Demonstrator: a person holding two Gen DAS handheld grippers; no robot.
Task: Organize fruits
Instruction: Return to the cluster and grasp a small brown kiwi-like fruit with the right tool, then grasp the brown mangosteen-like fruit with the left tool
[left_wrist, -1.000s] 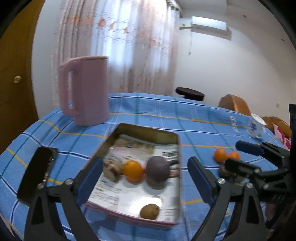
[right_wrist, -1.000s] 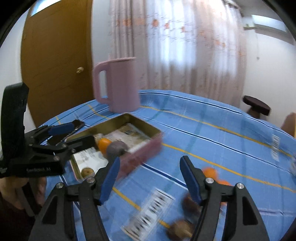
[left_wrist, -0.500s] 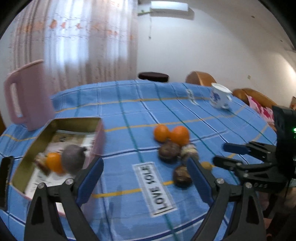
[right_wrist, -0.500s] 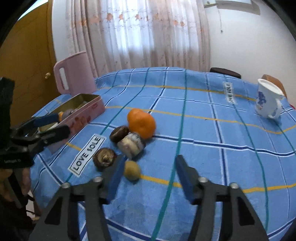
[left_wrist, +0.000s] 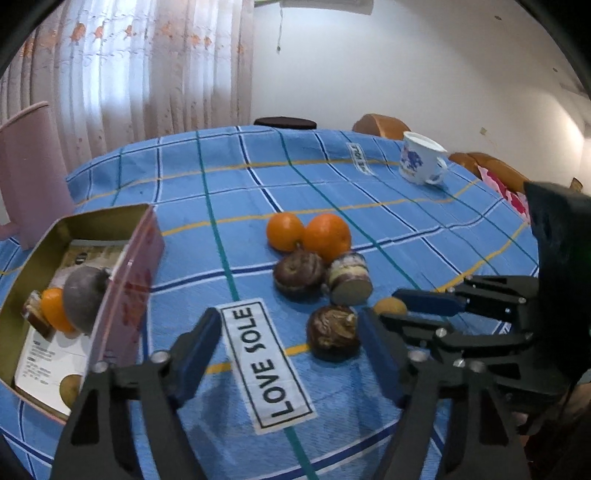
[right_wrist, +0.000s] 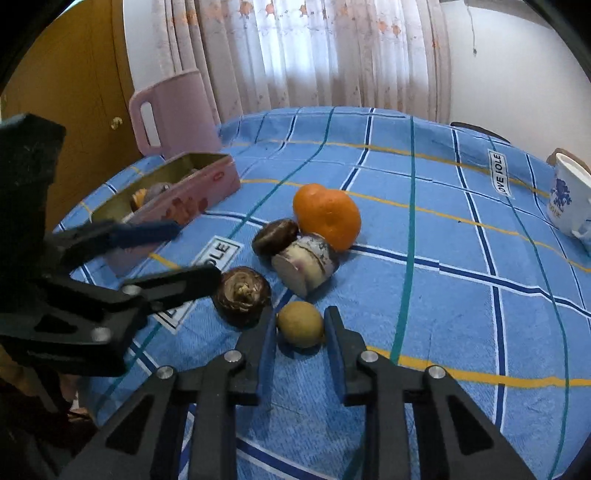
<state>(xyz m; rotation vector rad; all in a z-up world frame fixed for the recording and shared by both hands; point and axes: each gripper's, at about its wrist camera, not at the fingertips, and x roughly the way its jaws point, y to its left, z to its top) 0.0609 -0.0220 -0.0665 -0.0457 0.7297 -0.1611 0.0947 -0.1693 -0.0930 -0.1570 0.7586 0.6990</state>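
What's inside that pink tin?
In the tin: an orange, a grey round fruit, a small brown fruit, all on printed paper. The near wall hides the rest.

Fruit pile crowds mid-tabletop. Right of the pile, bare cloth runs clear to the mug. Left of the pile, the tin blocks passage; the jug stands behind it.

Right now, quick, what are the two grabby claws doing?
Left gripper: jaws closing, nothing pinched yet; the brown mangosteen sits between them.
Right gripper: shut on the small yellow-brown fruit.
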